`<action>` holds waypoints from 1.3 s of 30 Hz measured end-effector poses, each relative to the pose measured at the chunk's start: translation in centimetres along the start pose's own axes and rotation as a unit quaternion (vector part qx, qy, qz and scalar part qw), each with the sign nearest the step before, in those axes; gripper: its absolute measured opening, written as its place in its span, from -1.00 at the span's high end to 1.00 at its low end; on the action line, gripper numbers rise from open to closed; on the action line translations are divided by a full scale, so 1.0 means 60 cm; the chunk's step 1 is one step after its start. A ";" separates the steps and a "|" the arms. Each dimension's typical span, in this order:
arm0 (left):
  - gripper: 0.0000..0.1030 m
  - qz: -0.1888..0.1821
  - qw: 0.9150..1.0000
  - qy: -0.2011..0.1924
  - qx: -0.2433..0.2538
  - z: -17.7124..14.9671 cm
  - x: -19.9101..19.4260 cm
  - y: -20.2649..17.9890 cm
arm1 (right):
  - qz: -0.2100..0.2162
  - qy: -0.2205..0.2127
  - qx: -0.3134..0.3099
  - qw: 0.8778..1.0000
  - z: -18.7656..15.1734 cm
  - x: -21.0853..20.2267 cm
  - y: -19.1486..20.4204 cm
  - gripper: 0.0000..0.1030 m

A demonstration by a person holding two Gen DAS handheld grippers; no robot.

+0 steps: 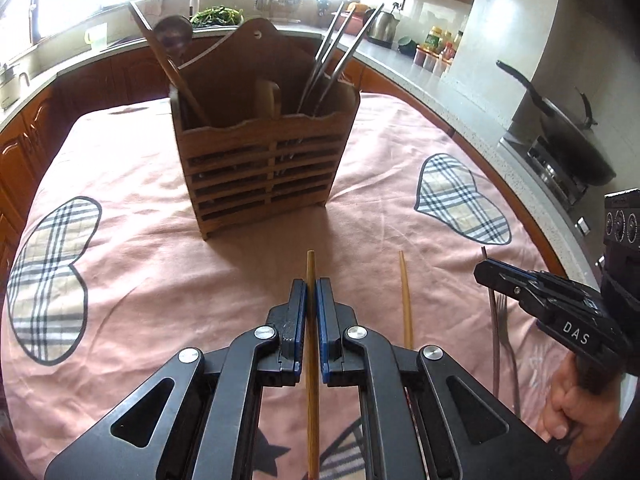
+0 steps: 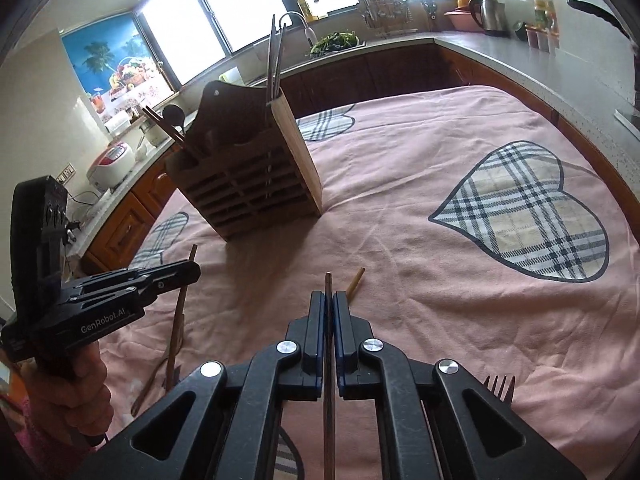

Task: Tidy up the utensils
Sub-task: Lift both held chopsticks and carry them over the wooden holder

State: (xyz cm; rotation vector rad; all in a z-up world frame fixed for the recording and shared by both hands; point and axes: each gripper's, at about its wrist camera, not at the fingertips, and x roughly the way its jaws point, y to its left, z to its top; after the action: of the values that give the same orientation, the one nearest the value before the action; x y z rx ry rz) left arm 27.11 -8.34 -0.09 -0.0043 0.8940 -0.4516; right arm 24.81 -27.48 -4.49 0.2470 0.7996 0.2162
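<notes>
"DAS" on right hand-held gripper (image 1: 486,276), "GenRobot.AI" on left hand-held gripper (image 2: 192,272)

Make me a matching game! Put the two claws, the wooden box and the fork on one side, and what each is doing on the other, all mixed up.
Things:
1. left claw
2. right claw
3. wooden box
4. fork

States:
A. lying on the pink cloth
B. shut on a dark stick
C. standing upright, holding utensils
D. shut on a light wooden chopstick

Pairs: 1-D, 2-B, 3-C, 4-A
</notes>
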 end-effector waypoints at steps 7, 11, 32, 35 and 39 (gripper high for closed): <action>0.91 -0.008 0.999 -0.043 -0.022 -0.015 -0.086 0.009 | 0.010 -0.042 -0.011 0.999 0.011 -0.068 0.029 0.92; 0.91 -0.008 0.997 -0.064 -0.032 -0.024 -0.124 0.017 | 0.010 -0.061 -0.019 0.998 0.014 -0.094 0.045 0.92; 0.91 -0.007 0.992 -0.119 -0.051 -0.039 -0.207 0.031 | 0.020 -0.112 -0.037 0.993 0.022 -0.166 0.089 0.92; 0.91 -0.005 0.991 -0.125 -0.052 -0.038 -0.213 0.033 | 0.022 -0.118 -0.038 0.992 0.026 -0.170 0.093 0.92; 0.91 -0.006 0.989 -0.134 -0.054 -0.032 -0.221 0.037 | 0.025 -0.125 -0.039 0.991 0.032 -0.175 0.097 0.92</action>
State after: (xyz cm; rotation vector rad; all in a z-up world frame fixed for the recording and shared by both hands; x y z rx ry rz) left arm 19.37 -0.96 8.24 -0.1667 0.6530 -0.4028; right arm 18.50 -25.18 5.66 0.2160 0.5354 0.2576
